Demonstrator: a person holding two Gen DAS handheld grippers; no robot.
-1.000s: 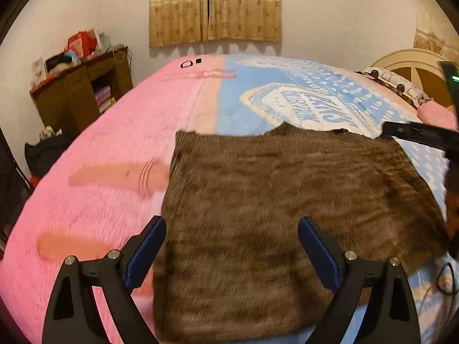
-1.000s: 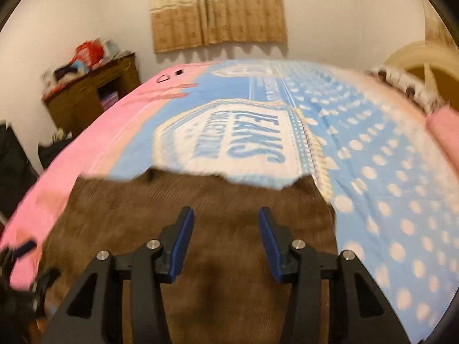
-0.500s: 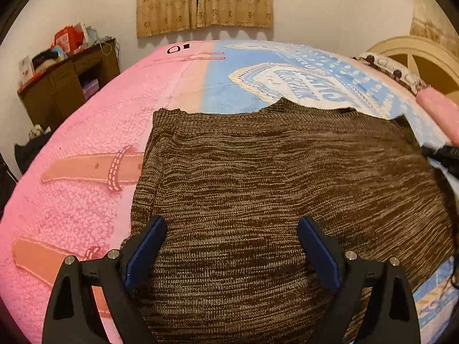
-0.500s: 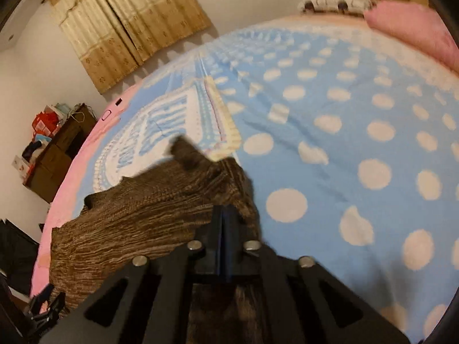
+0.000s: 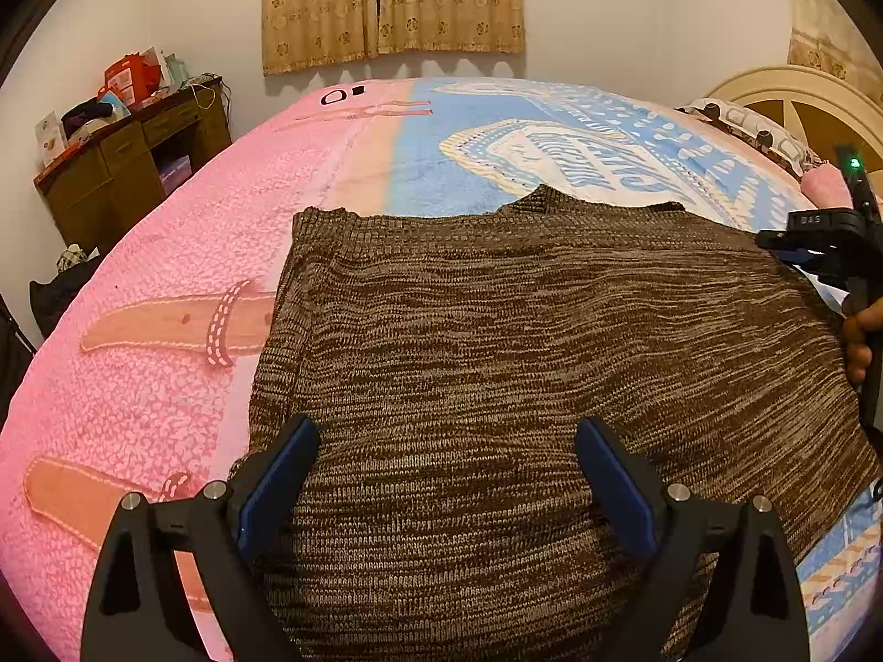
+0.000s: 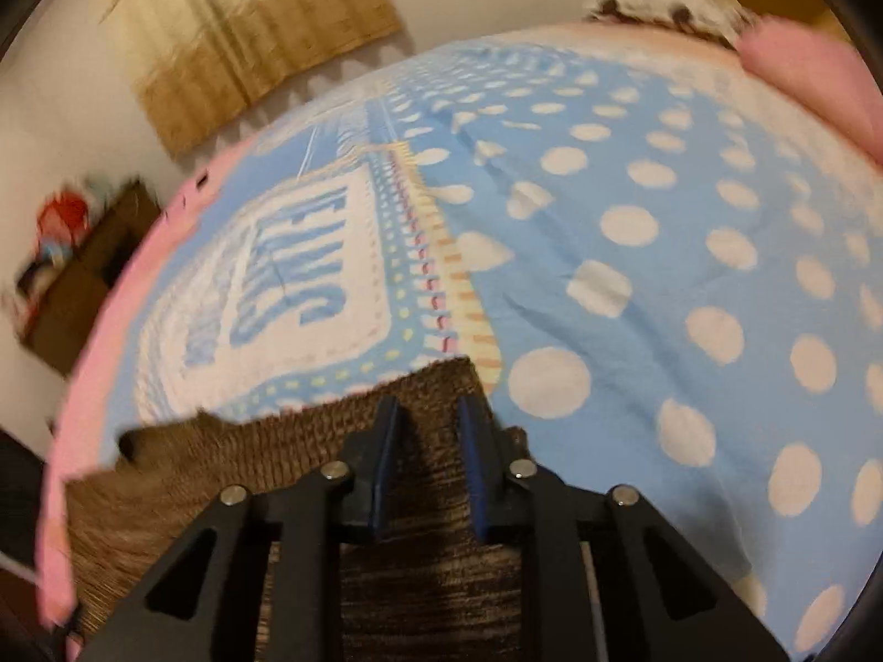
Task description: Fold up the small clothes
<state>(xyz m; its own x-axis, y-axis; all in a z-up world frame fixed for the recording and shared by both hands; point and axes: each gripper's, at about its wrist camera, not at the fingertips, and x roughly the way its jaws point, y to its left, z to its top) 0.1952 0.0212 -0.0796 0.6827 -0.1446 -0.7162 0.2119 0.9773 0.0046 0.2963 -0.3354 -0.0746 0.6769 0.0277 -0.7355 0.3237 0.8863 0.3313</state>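
Two grippers bracket a brown knit garment (image 5: 524,342) spread flat on the bed (image 5: 165,254), its long axis crossing the frame. The left gripper (image 5: 447,474), jaws wide and empty, hangs over the lower middle. The right gripper (image 6: 427,458) is opening over the garment's far right corner, pads clear of the knit; only the left view shows the hand (image 5: 858,336) at right edge.

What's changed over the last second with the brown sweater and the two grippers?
The right gripper slid to the far right corner of the brown knit sweater, rolling as it went. Its jaws closed there half a second ago and are now opening again, a small gap showing over the knit. The left gripper dipped closer, jaws wide open. The sweater stayed spread flat on the bedspread.
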